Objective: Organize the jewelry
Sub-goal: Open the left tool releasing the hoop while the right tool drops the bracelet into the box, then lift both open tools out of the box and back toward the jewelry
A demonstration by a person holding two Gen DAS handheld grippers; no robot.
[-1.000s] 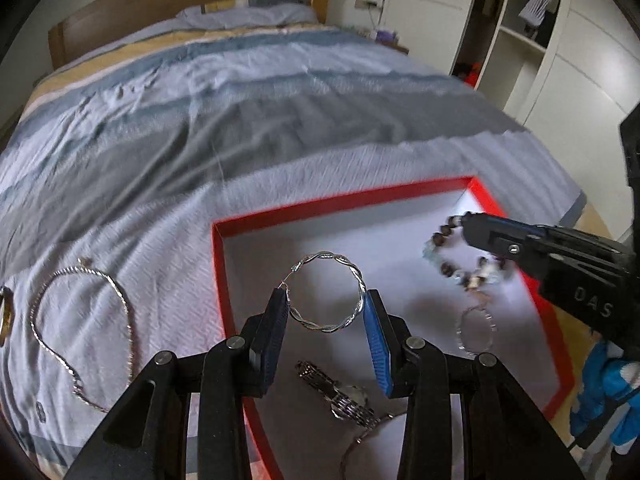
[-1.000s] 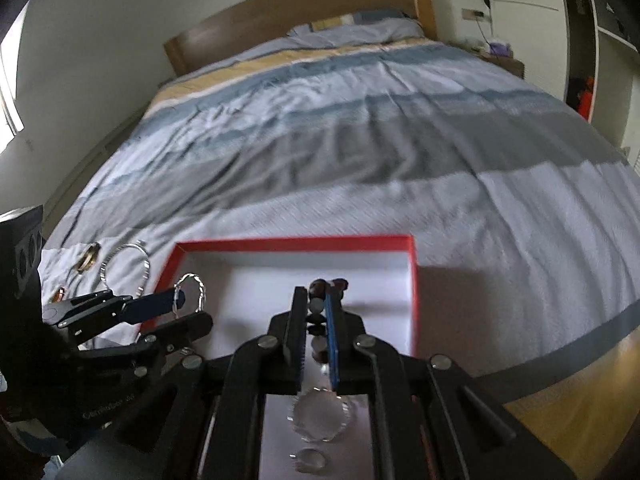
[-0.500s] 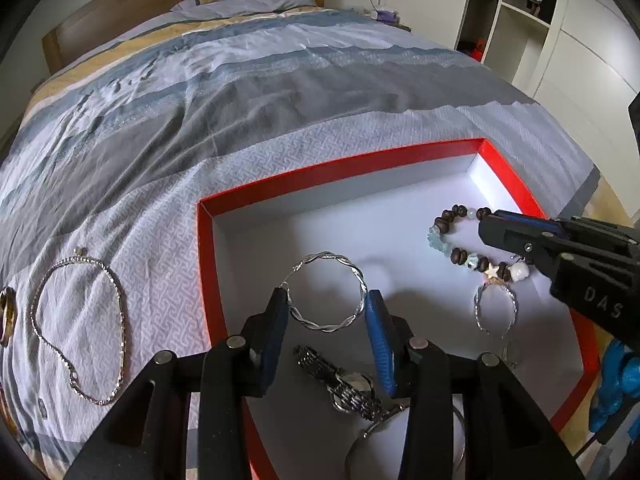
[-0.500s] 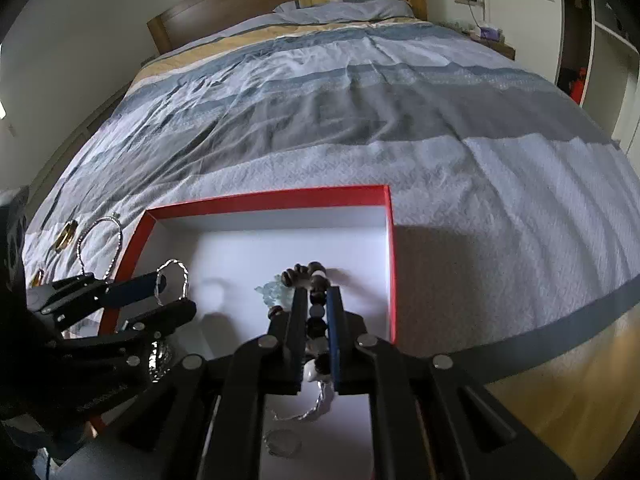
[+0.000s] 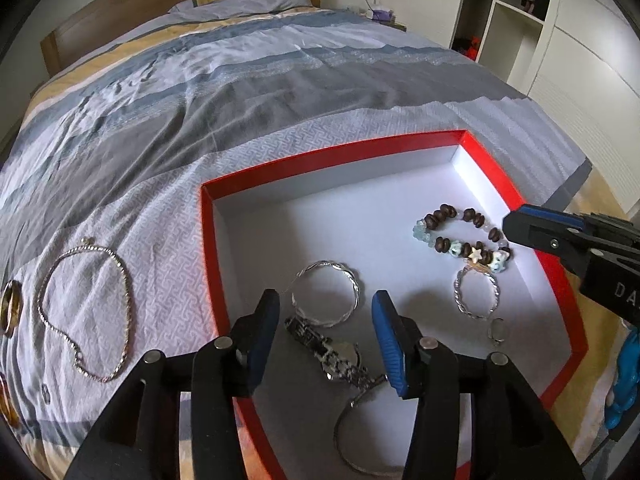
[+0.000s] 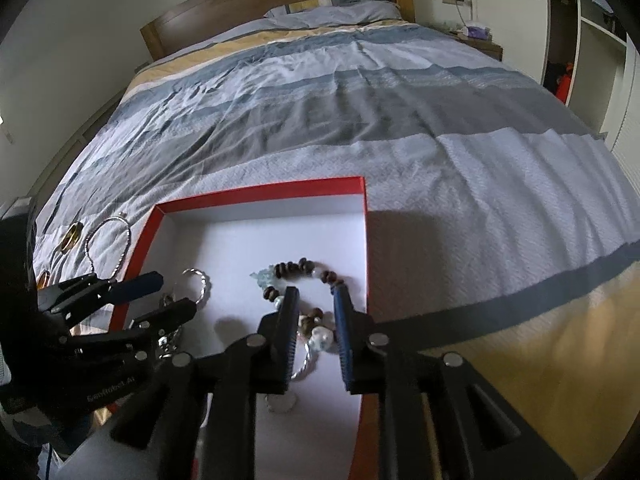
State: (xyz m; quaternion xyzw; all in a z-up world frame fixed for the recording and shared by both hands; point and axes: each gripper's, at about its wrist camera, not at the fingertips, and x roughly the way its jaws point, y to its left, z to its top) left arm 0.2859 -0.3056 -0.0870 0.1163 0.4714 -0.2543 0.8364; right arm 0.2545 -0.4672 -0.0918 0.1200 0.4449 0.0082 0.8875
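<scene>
A red-rimmed box [image 5: 304, 164] with a white floor lies on the bed. Inside lie a twisted silver bangle [image 5: 326, 298], a brown and pale beaded bracelet [image 5: 464, 240], a second silver bangle [image 5: 478, 294], a watch [image 5: 332, 354] and a thin silver hoop [image 5: 360, 440]. My left gripper [image 5: 326, 316] is open and empty, just above the twisted bangle. My right gripper [image 6: 316, 312] is open and empty over the beaded bracelet [image 6: 298, 270]; it also shows in the left wrist view [image 5: 560, 236]. A silver chain necklace [image 5: 86, 312] and gold rings [image 5: 10, 308] lie on the sheet left of the box.
The bed has a striped grey, blue and yellow cover [image 5: 240, 80] and a wooden headboard [image 6: 280, 8]. White wardrobes and shelves [image 5: 580, 40] stand to the right. A small ring [image 5: 496, 328] lies in the box near its right wall.
My left gripper has opened and let the twisted silver bangle down onto the box floor. My right gripper has opened and released the beaded bracelet, which now lies in the box.
</scene>
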